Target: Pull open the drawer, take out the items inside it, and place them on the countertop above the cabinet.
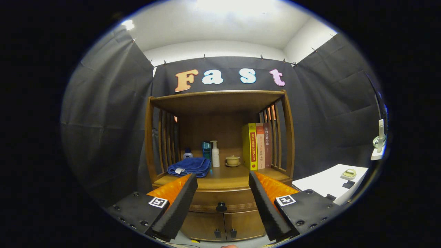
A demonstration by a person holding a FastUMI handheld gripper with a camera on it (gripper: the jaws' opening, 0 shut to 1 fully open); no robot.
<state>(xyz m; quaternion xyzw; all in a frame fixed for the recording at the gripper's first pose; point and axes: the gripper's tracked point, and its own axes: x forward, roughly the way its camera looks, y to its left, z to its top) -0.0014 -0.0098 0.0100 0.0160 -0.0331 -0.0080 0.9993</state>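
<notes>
A wooden cabinet [220, 137] stands straight ahead against the booth wall. Its drawer [222, 199] is closed, with a dark round knob [221, 207] at its middle. My gripper [223, 181] is open, fingers spread wide, nothing between them. The knob lies between and beyond the fingers, some distance off. Above the drawer is the countertop [227, 177], which carries a folded blue towel [189, 166], bottles including a white pump bottle [215, 154], a small lidded cup on a saucer [233, 161] and upright books [256, 146]. The drawer's contents are hidden.
Two lower cabinet doors [224, 225] with small dark handles sit under the drawer. A white table [330, 181] with a small object on it stands to the right of the cabinet. Slatted side rails and a top shelf enclose the countertop.
</notes>
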